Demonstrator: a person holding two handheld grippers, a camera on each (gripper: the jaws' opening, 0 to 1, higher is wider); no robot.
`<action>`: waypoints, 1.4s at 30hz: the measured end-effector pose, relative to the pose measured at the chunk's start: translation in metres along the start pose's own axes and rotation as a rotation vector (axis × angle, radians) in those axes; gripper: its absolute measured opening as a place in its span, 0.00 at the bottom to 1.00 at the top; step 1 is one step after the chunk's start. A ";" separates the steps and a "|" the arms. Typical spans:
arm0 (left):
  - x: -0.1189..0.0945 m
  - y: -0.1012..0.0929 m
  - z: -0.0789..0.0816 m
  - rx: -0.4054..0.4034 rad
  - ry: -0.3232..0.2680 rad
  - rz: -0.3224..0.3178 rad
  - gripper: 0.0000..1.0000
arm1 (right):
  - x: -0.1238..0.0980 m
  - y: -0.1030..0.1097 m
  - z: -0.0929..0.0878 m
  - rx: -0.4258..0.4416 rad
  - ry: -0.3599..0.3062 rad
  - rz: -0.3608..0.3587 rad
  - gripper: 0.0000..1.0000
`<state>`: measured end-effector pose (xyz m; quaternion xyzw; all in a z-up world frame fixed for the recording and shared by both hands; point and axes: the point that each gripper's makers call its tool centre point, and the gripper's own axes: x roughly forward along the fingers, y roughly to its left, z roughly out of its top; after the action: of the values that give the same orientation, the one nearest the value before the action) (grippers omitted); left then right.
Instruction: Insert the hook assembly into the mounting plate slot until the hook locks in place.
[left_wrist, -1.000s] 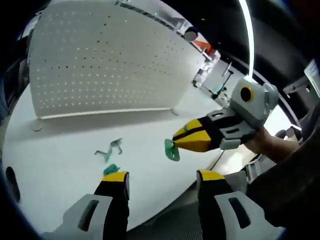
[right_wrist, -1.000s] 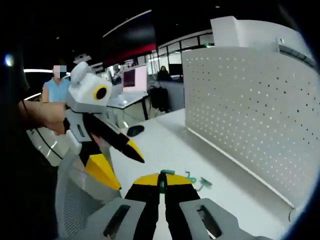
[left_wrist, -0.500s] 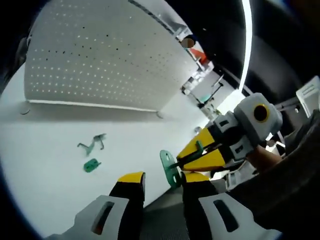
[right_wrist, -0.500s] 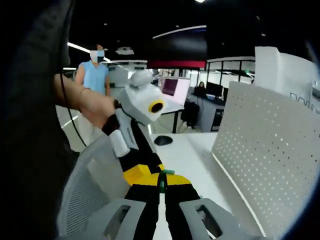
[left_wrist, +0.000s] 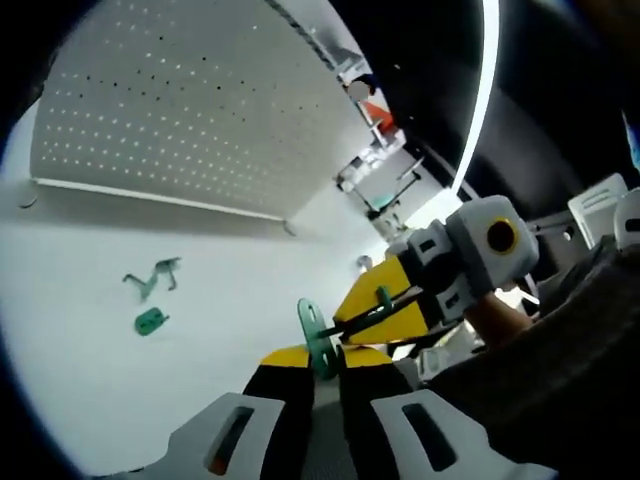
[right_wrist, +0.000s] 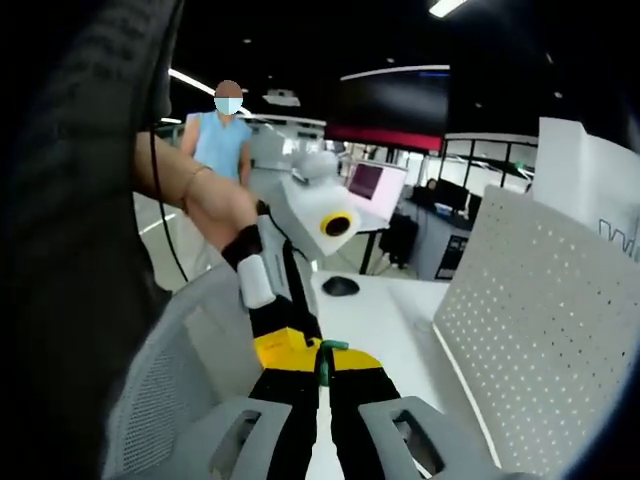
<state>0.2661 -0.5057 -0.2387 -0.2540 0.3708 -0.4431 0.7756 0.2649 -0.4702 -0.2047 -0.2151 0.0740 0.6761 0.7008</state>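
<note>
A green mounting plate is held on edge above the table's front edge. My right gripper reaches in from the right, shut on the plate. My left gripper has its yellow-tipped jaws closed against the plate's lower part. In the right gripper view the plate shows as a thin green edge between my right gripper's shut jaws, with the left gripper pressed in from the left. A green hook piece and a small green part lie on the white table.
A white perforated panel stands upright along the table's far side. A grey mesh chair is below the grippers. A mouse and a monitor sit further along the table, and a person in a blue shirt stands behind.
My left jaws went from wide apart to closed on the green plate, which the right gripper brought in between them. Both views swung with the hands.
</note>
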 end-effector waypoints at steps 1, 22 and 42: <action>0.000 -0.001 0.000 -0.003 0.001 -0.005 0.09 | 0.000 0.001 0.001 -0.011 0.000 0.003 0.00; -0.002 0.006 0.006 -0.036 -0.010 0.030 0.02 | -0.001 -0.006 -0.005 0.058 0.030 -0.040 0.02; -0.008 0.014 0.032 0.013 -0.090 0.092 0.01 | -0.011 -0.025 0.006 0.144 0.002 -0.116 0.12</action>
<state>0.2957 -0.4894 -0.2273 -0.2513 0.3440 -0.3974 0.8128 0.2873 -0.4780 -0.1903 -0.1685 0.1105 0.6271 0.7524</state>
